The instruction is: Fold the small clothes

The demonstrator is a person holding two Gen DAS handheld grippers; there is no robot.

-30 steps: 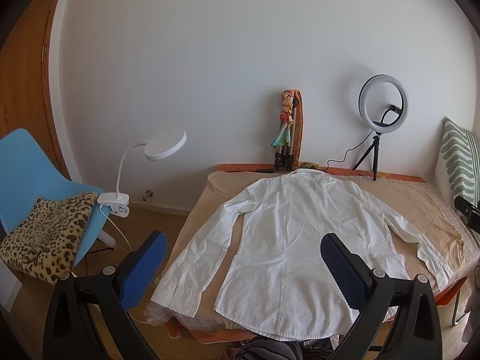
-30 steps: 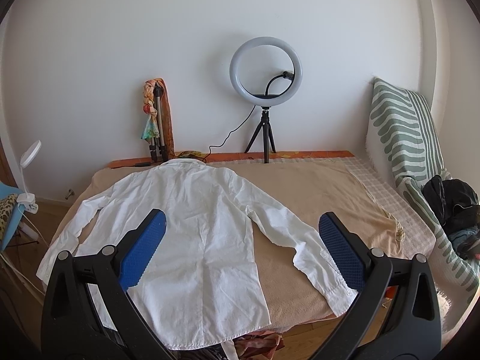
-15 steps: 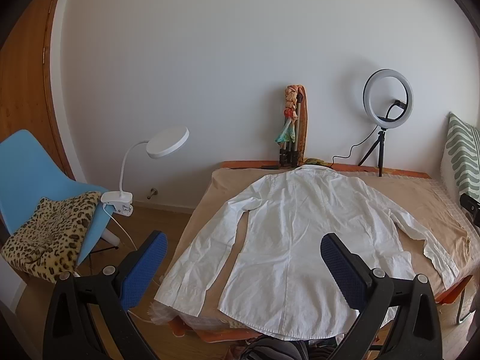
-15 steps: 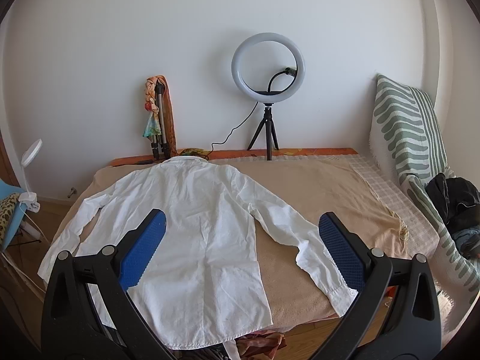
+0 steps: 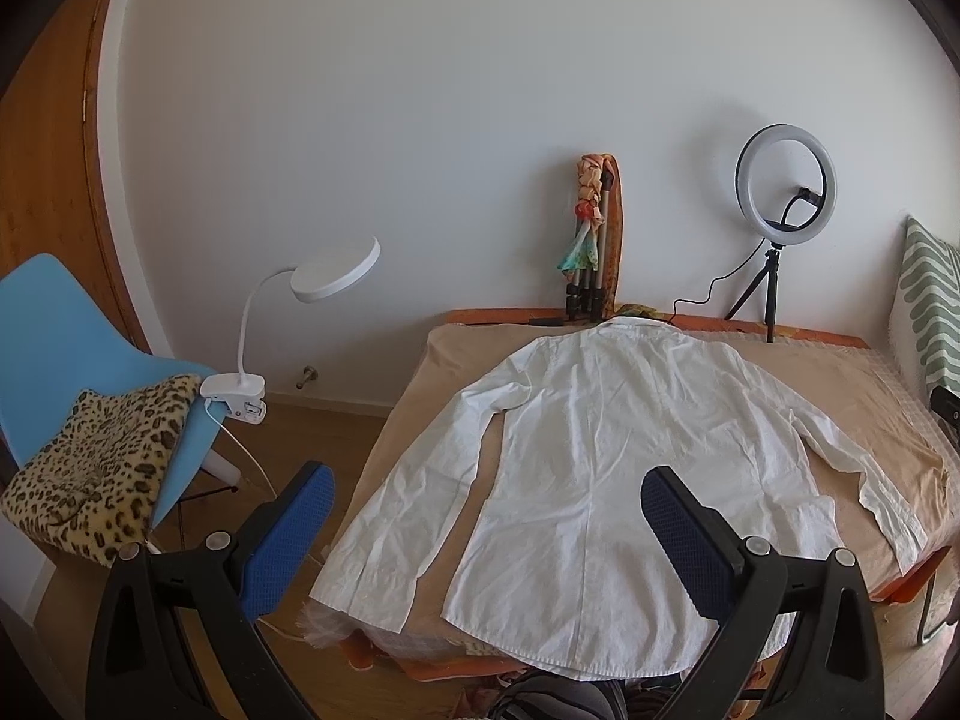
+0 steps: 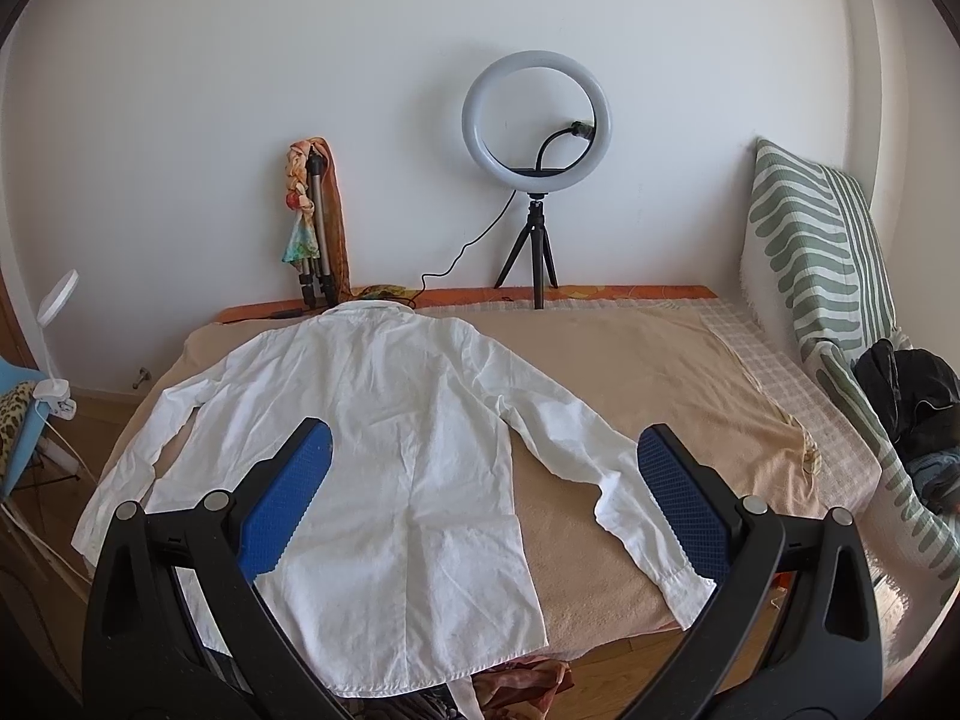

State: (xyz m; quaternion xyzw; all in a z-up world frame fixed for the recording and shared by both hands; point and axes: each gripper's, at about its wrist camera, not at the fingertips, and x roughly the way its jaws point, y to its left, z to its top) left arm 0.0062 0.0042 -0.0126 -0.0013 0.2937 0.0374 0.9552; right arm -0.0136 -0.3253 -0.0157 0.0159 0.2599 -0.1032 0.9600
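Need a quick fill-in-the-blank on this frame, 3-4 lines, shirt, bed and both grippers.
1. The white shirt lies spread flat on the ____.
2. The shirt's collar points toward the ____, near the ring light.
3. Both the left gripper and the right gripper have their jaws ____.
4. The clip-on lamp is clamped to a ____ chair.

Missing words: bed; wall; open; blue
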